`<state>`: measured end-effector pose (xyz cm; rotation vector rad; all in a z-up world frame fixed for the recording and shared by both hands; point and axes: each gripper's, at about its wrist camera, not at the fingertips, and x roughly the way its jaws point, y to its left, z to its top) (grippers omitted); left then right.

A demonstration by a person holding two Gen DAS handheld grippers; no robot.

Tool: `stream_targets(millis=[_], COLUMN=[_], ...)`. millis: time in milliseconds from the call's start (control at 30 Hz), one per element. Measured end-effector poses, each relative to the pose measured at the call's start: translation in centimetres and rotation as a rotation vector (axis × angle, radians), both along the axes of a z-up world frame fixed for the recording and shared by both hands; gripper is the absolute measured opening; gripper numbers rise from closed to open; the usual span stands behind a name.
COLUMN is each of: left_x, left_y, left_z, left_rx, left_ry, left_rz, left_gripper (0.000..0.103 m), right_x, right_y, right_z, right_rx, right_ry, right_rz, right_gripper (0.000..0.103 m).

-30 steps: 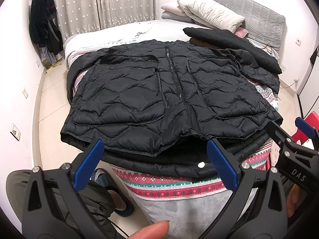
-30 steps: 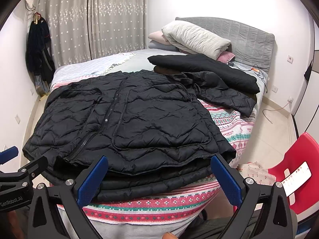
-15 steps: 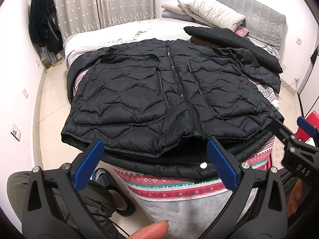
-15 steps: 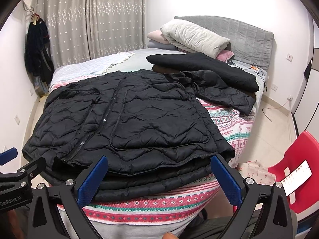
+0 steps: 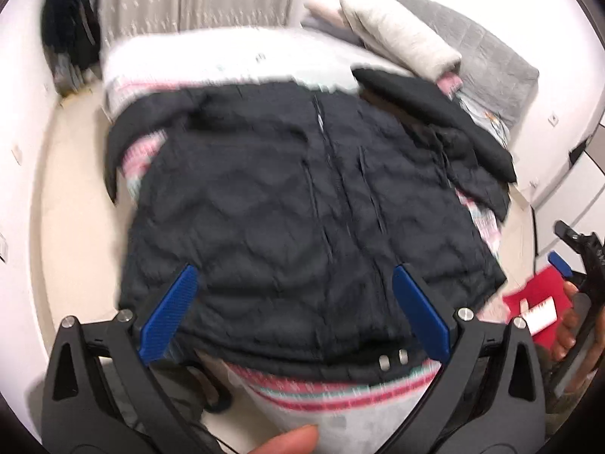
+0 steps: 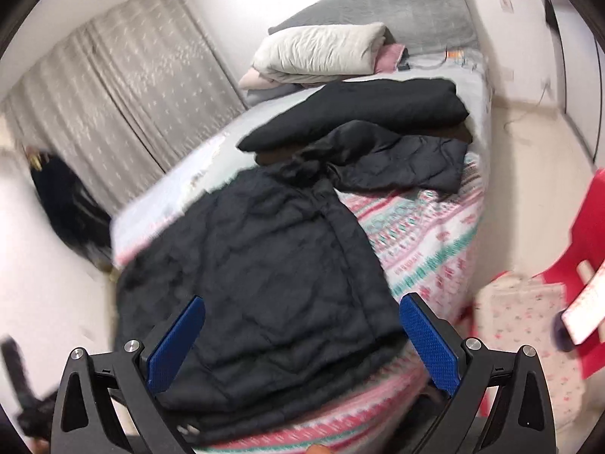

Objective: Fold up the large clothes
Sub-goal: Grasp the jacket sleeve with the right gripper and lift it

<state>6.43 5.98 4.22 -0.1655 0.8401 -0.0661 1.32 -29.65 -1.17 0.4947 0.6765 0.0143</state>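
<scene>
Left wrist view
Left gripper: one black two-finger gripper (image 5: pixel 295 314) with blue pads stood spread wide, nothing between its fingers, above the near hem of the jacket.
Jacket: one black quilted puffer jacket (image 5: pixel 302 219) lay flat, front up and zipped, on the patterned bedspread (image 5: pixel 325 389), its hem at the bed's near edge.
Other garments: one folded black garment (image 5: pixel 427 109) lay beyond the jacket's right shoulder.
Pillows: a stack with one cream pillow (image 5: pixel 401 41) on top sat by the grey headboard (image 5: pixel 491 49).
Only here: two silver snaps (image 5: pixel 393 359) at the hem; the right gripper (image 5: pixel 582 261) at the far right edge, its fingers too cropped to tell their spread.

Right wrist view
Right gripper: its two blue-padded fingers were wide apart (image 6: pixel 302 344), gripping nothing, over the jacket's (image 6: pixel 264 283) lower right corner.
Sleeves: one sleeve (image 6: pixel 401 159) stretched out to the right across the bedspread (image 6: pixel 423 234).
Folded garment: the same single black piece (image 6: pixel 363 109) lay behind that sleeve.
Only here: one red plastic chair (image 6: pixel 582 234) beside the bed, and one floral cloth (image 6: pixel 525 325) below it.
Both views: grey dotted curtains (image 6: pixel 124 90) and dark clothes hanging (image 6: pixel 64 196) on the left wall; heavy motion blur in each.
</scene>
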Motion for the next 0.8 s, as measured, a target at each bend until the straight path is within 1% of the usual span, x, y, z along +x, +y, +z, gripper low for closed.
stream_targets(millis=[33,67,100,133,167,200,233,267,300,333,367,400,433,467,500,567,600,633,667,700,733,800], left_x=[0.1,0.1,0.1,0.1,0.2,0.5,1.3,3.0,4.6,6.8,8.4,9.8,10.6,11.2,11.8,12.8,13.2,13.9,14.3,15.0,15.7,16.5], left_y=[0.2,0.4,0.8,1.3,1.8,2.3,3.0,3.9,4.6,5.3,5.6,5.8,5.8,5.9,5.8,5.9,6.0,6.0,6.2,6.4,6.8,8.0], left_z=[1.3,2.5,3.9,5.3,6.3,6.9,6.9,6.1,5.0,3.1,1.4,-0.4,-1.2,-1.9,-2.4,-3.3,-3.6,-4.2,-4.7,-5.4,-6.2,-7.9], left_rx=[0.018,0.029,0.037,0.048,0.067,0.080,0.077,0.029,-0.040,-0.133,-0.190,-0.187,-0.160,-0.135,-0.115,-0.087,-0.083,-0.086,-0.095,-0.109,-0.133,-0.209], left_ry=[-0.044,-0.088,-0.143,-0.206,-0.268,-0.307,-0.318,-0.249,-0.145,-0.010,0.077,0.137,0.159,0.170,0.170,0.164,0.173,0.192,0.212,0.239,0.270,0.320], left_rz=[0.006,0.012,0.029,0.060,0.107,0.147,0.183,0.190,0.164,0.117,0.089,0.102,0.122,0.136,0.144,0.171,0.177,0.179,0.178,0.179,0.191,0.242], left_gripper=[0.103,0.103,0.103,0.103,0.103,0.103,0.103,0.103,0.103,0.103,0.103,0.103,0.102,0.102,0.102,0.102,0.102,0.102,0.102,0.102,0.102,0.102], right_x=[0.6,0.8,1.1,1.1,1.1,1.3,2.1,2.9,4.7,6.4,7.8,9.8,10.9,12.2,12.9,13.9,14.2,14.2,14.1,13.9,14.0,15.0], right_y=[-1.0,-1.5,-2.2,-2.7,-2.8,-3.1,-3.4,-3.6,-4.3,-5.3,-6.2,-8.1,-9.5,-11.4,-13.0,-16.4,-18.1,-20.0,-21.2,-22.0,-22.6,-23.4], right_z=[0.7,1.2,2.3,3.4,4.0,5.1,5.9,5.9,5.9,5.5,4.6,3.0,1.7,-0.2,-1.4,-5.3,-7.1,-9.3,-10.6,-11.4,-11.9,-12.5], right_rx=[0.057,0.078,0.099,0.094,0.078,0.055,0.032,0.023,0.040,0.079,0.114,0.179,0.232,0.316,0.381,0.547,0.634,0.737,0.799,0.847,0.873,0.868], right_ry=[-0.011,-0.034,-0.065,-0.112,-0.137,-0.183,-0.214,-0.208,-0.176,-0.136,-0.096,-0.030,0.013,0.062,0.084,0.147,0.166,0.184,0.182,0.165,0.146,0.122], right_rz=[-0.001,-0.006,-0.024,-0.041,-0.054,-0.075,-0.089,-0.081,-0.047,-0.023,-0.019,-0.054,-0.083,-0.112,-0.131,-0.190,-0.236,-0.305,-0.349,-0.388,-0.416,-0.432], right_gripper=[0.103,0.103,0.103,0.103,0.103,0.103,0.103,0.103,0.103,0.103,0.103,0.103,0.103,0.103,0.103,0.103,0.103,0.103,0.103,0.103,0.103,0.103])
